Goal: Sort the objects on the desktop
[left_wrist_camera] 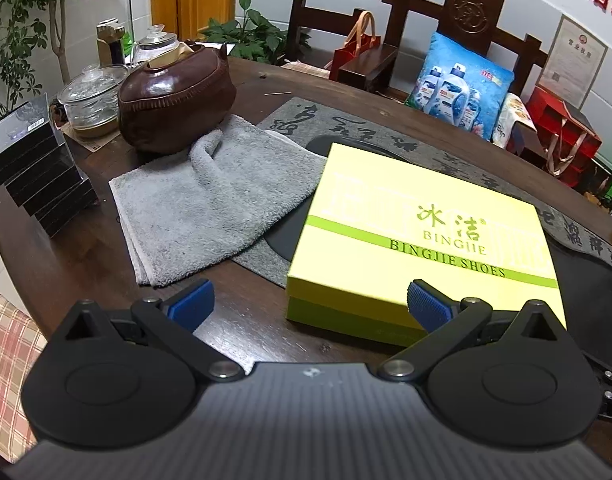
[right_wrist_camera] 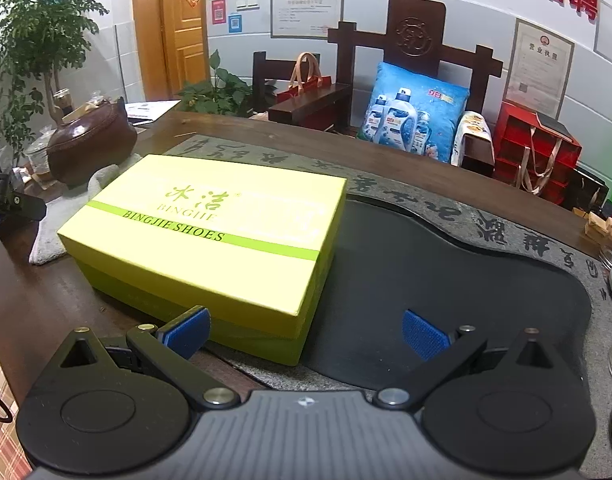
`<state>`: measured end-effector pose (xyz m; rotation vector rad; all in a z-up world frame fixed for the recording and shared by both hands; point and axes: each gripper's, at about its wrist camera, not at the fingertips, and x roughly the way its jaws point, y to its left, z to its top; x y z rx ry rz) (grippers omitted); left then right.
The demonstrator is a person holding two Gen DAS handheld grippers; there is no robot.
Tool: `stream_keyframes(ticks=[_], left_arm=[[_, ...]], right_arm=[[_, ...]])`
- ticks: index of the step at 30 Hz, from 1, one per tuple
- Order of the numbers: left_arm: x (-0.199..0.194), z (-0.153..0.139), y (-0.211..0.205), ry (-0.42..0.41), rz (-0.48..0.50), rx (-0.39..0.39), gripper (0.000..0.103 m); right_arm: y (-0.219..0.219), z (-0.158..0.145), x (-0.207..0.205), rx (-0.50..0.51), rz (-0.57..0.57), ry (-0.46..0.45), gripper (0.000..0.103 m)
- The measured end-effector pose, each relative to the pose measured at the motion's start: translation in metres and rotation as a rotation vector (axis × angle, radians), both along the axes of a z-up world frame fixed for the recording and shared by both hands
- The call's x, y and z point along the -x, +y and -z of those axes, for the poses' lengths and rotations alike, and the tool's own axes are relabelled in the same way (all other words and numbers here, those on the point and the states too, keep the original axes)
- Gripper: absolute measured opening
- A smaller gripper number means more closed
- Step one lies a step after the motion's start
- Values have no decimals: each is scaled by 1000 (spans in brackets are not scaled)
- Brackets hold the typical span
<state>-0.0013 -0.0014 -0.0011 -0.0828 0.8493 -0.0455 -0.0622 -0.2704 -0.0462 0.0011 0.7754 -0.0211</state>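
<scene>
1. A dark wooden table (left_wrist_camera: 242,332) stands in an office; chairs, framed certificates and red wall lettering sit beyond it, the lettering cut off at the frame top.
2. Left gripper (left_wrist_camera: 309,304): fingers spread wide, holding nothing. The yellow shoe box (left_wrist_camera: 421,236) lies just ahead and right of it, lid on; the right blue pad (left_wrist_camera: 427,306) overlaps the box's near corner, contact unclear.
3. Right gripper (right_wrist_camera: 306,332): fingers spread, empty. The box (right_wrist_camera: 210,232) sits ahead-left, its near corner between the pads.
4. Only the left view shows the grey towel (left_wrist_camera: 202,204) in full and the stacked black boxes (left_wrist_camera: 38,168).
5. Only the right view shows the dark tray (right_wrist_camera: 445,280) largely uncovered.
</scene>
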Motion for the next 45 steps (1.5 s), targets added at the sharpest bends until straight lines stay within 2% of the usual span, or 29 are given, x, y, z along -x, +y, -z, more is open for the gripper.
stream_keyframes(ticks=[11,15,21,28,37,42,45], left_arm=[[9,7,-9,32,37,-18,103],[4,6,0,5,24,14,103],[-15,8,20,-18,-43,-31,103],[-39,17,53,-79,-121,-49,103],[-62,54,100,-146,-320,-91,103],[-73,79,119,-140,-397,-130,103],[-79,90,130,-130,-449,-123,103]], right_arm=[[-9,6,7,-20,-8,2,103],[-19,15,6,-10,27,11,103],[-51,30,3,-26,141,20,103],[-91,51,-5,-13,280,1,103],[-158,94,-23,27,472,-39,103],[-195,112,-27,33,539,-37,103],[-206,121,-32,50,558,-26,103]])
